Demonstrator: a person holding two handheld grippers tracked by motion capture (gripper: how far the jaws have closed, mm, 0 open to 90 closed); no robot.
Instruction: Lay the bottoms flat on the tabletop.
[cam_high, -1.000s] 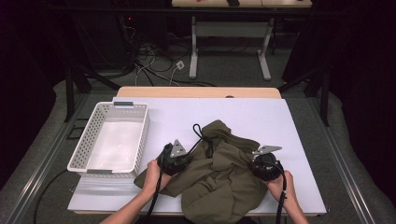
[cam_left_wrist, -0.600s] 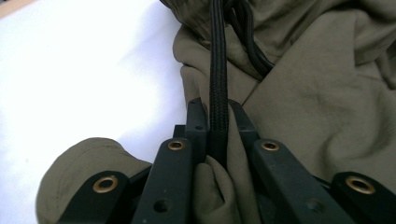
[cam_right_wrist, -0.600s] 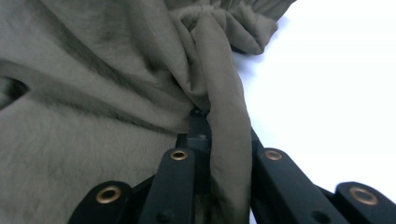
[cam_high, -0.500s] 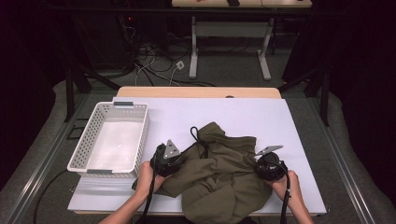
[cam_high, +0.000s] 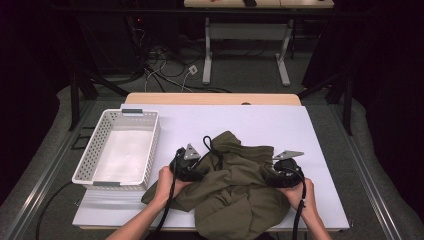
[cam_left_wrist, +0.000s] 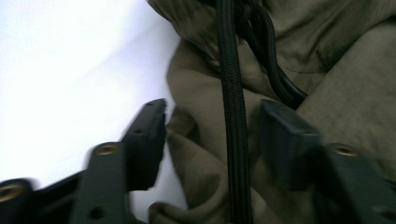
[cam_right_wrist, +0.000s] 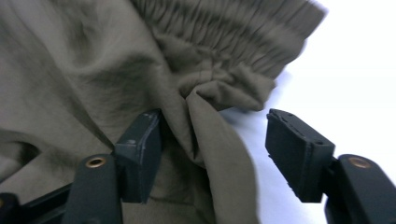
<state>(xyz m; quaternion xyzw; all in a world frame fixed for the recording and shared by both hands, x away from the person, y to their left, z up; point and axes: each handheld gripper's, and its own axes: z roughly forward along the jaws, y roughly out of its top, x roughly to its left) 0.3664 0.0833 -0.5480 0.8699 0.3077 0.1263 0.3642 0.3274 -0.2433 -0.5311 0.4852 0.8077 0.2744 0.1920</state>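
One olive drawstring garment (cam_high: 235, 187) lies crumpled at the near edge of the white tabletop (cam_high: 280, 125). The left gripper (cam_left_wrist: 212, 135) and right gripper (cam_right_wrist: 215, 140) both straddle its folds, jaws apart. A white perforated basket (cam_high: 85, 162) sits to the left; beyond are dark carpet and tangled floor cables (cam_high: 160, 62).

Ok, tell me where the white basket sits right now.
In the high view the white basket stands on the left part of the white table, just left of the olive garment and the left gripper.
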